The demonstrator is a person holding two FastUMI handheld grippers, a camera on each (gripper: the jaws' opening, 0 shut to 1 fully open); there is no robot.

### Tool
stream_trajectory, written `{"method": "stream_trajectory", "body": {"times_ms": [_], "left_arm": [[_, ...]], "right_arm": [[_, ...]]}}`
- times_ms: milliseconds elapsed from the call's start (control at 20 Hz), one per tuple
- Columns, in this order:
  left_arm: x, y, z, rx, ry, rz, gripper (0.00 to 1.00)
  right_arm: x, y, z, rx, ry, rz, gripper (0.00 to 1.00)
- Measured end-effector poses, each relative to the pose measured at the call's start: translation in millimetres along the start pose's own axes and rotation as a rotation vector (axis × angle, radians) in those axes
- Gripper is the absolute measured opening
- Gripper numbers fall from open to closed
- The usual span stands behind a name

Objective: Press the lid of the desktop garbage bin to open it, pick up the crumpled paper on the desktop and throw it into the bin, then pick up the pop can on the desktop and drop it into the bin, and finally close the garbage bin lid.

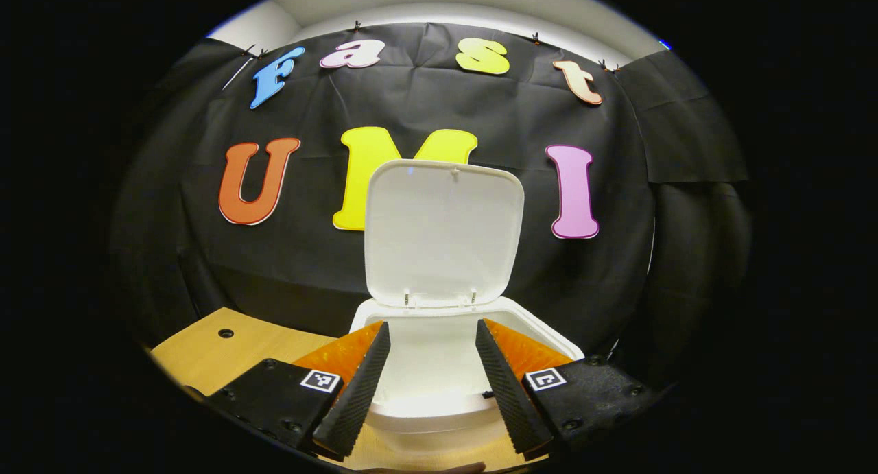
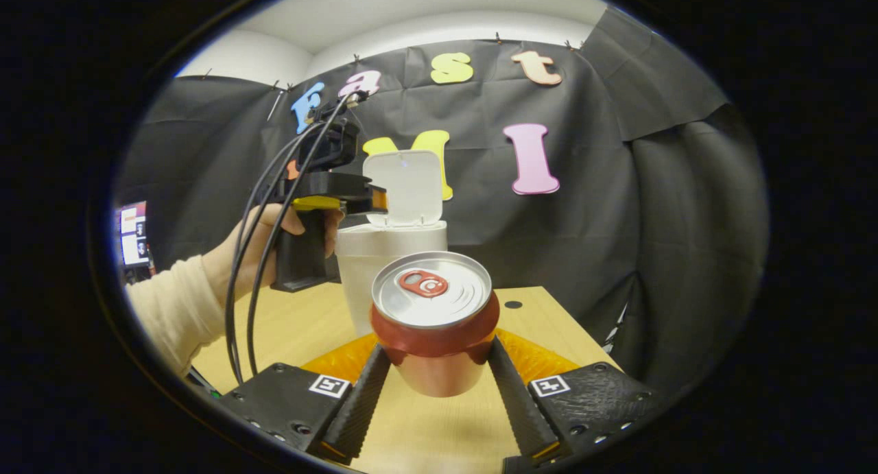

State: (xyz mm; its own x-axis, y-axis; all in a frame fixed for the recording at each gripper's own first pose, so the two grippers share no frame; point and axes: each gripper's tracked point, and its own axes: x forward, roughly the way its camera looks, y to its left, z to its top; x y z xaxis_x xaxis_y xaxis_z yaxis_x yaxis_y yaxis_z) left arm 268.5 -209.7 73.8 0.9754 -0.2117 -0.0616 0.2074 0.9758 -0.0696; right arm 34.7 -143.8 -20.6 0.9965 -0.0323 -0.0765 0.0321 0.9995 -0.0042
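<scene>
The white garbage bin [image 1: 542, 333] stands right in front with its lid [image 1: 442, 230] swung upright. My left gripper [image 1: 432, 326] hangs open just over the bin's mouth, nothing between its fingers. In the right gripper view a red pop can [image 2: 432, 323] with a silver top sits upright between my right gripper's [image 2: 437, 354] fingers, which press on both its sides; its base looks lifted off the wooden table [image 2: 542, 326]. Behind the can stands the bin [image 2: 363, 268] with its raised lid [image 2: 405, 186]. A hand [image 2: 240, 254] holds the left gripper [image 2: 374, 198] beside the bin's top.
Black cables [image 2: 264, 254] hang from the left gripper down to the table's near left. A small dark hole [image 2: 512, 304] marks the tabletop right of the bin. A lit screen [image 2: 134, 237] shows at far left. Black cloth closes the back and right sides.
</scene>
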Motion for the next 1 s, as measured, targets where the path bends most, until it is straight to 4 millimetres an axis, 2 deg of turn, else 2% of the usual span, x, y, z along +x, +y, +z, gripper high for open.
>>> {"method": "stream_trajectory", "body": {"times_ms": [100, 250, 550, 650, 800, 1000], "left_arm": [[-11.8, 9.6, 0.1, -0.004, 0.003, -0.002, 0.84], [-35.9, 32.5, -3.5, 0.012, 0.001, 0.022, 0.96], [-91.7, 83.6, -15.4, 0.015, -0.006, 0.076, 0.98], [-113.6, 92.7, -20.6, 0.028, -0.029, 0.077, 0.98], [-142.3, 108.2, -40.9, 0.024, -0.035, 0.09, 0.98], [-173.6, 124.5, -68.0, 0.025, -0.02, 0.12, 0.98]], "right_arm": [[-1.2, -2.0, 2.0, -0.012, -0.009, -0.011, 0.81], [-3.5, -4.2, 3.8, 0.001, -0.017, -0.02, 0.81], [-10.4, 7.5, 9.7, -0.014, -0.022, -0.004, 0.8], [-10.7, 11.2, 13.6, -0.03, -0.026, -0.003, 0.8], [-7.7, 13.9, 23.2, -0.031, -0.023, -0.008, 0.8], [-1.4, 16.2, 48.8, -0.038, -0.04, -0.022, 0.8]]}}
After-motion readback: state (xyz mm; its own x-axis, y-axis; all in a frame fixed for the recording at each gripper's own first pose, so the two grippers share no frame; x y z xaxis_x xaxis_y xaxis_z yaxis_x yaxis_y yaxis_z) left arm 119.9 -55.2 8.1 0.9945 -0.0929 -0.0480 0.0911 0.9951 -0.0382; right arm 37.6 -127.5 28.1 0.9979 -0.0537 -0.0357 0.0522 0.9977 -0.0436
